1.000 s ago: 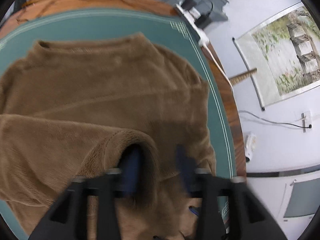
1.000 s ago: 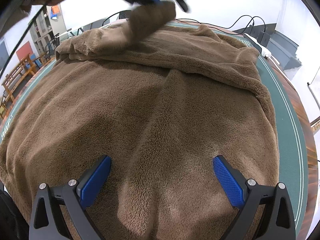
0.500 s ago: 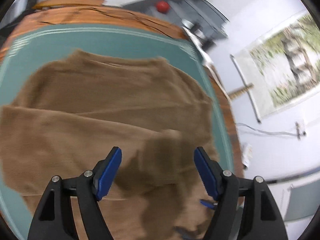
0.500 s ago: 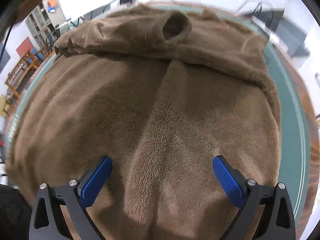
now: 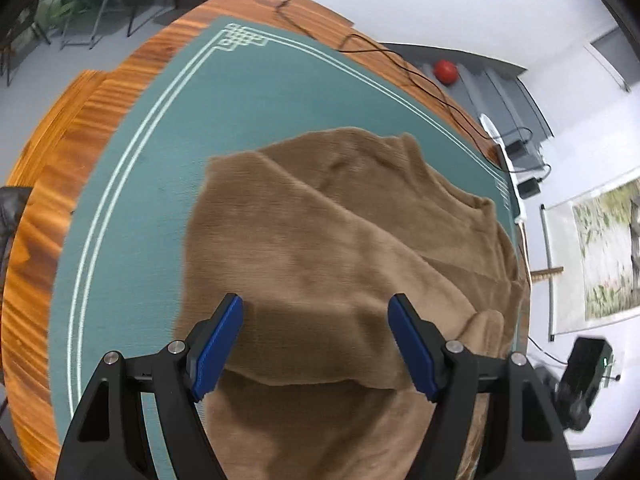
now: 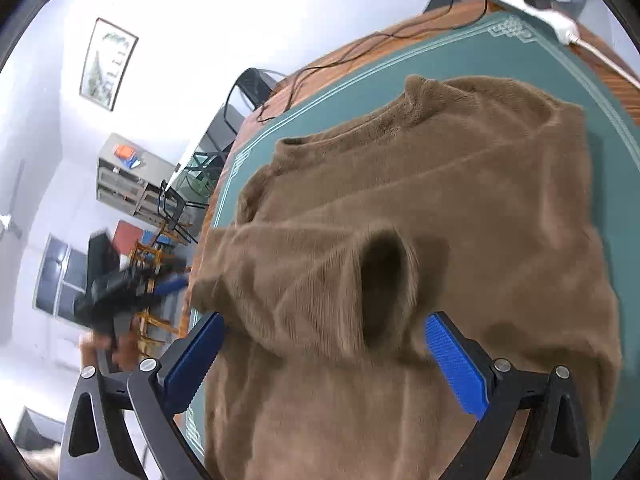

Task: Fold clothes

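A brown fleece sweater (image 5: 340, 248) lies spread on the green mat (image 5: 168, 152) that covers the wooden surface (image 5: 48, 184), nearer the mat's right edge than its left in the left wrist view. One sleeve (image 6: 304, 280) is folded across the body, and only the right wrist view shows its open cuff (image 6: 380, 280) facing the camera; the collar (image 6: 352, 128) lies toward the far edge.

The left gripper (image 5: 316, 344) hangs above the folded sleeve with its blue fingers (image 5: 218, 350) apart and nothing between them but the cloth below, untouched. The right gripper (image 6: 320, 364) also has its fingers (image 6: 456, 368) wide, and they are closing slightly; the cuff sits in front of them, and no pad presses on it.

The left wrist view alone shows the bare mat with its white border lines and corner knot, and a wall scroll (image 5: 600, 256). The right wrist view alone shows the left gripper from outside, blurred, off the surface's left edge in a hand (image 6: 104, 344). A red ball (image 5: 446, 72) and a white power strip (image 6: 536, 4) lie past the far edge.
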### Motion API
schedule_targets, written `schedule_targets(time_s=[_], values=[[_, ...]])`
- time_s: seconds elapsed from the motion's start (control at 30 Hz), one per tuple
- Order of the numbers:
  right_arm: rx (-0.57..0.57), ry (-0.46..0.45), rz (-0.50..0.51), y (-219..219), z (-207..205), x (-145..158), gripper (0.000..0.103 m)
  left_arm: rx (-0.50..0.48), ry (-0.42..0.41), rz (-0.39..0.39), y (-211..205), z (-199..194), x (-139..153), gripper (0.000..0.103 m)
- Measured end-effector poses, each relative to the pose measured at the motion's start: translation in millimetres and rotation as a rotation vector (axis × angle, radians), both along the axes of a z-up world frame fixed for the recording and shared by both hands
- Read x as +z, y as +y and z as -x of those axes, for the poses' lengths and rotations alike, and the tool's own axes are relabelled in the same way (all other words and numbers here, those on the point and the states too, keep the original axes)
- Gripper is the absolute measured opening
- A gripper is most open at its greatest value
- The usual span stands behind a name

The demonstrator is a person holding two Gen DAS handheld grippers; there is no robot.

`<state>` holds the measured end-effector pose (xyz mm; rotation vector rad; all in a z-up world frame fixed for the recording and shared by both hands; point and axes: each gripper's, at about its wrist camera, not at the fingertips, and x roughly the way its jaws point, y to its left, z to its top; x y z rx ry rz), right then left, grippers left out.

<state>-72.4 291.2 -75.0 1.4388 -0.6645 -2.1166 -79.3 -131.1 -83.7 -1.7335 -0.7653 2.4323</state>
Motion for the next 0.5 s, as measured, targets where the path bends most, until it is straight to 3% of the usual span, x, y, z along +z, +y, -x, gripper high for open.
schedule_targets(time_s=[0.03,0.1,0.2,0.47,0.5], values=[[-0.002,-0.013,-0.001,-4.0,7.8,-4.4,0.094,0.005,-0.002,-0.001,-4.5,-1.6,-1.3,0.078],[-0.007,-0.037,-0.012,-10.0,22.7,-12.2,0.075,0.015,-0.006,-0.002,-12.5,-2.6,-4.2,0.078],[-0.027,-0.081,-0.043,-15.6,35.0,-29.2,0.058,0.031,-0.013,-0.001,-23.2,-1.1,-8.0,0.078],[-0.022,-0.101,-0.023,-28.3,46.4,-51.5,0.058,0.045,-0.036,-0.008,-30.0,13.8,-22.1,0.078],[-0.017,-0.093,-0.040,-32.0,47.8,-53.5,0.052,0.040,-0.037,-0.005,-27.7,16.5,-23.1,0.078]])
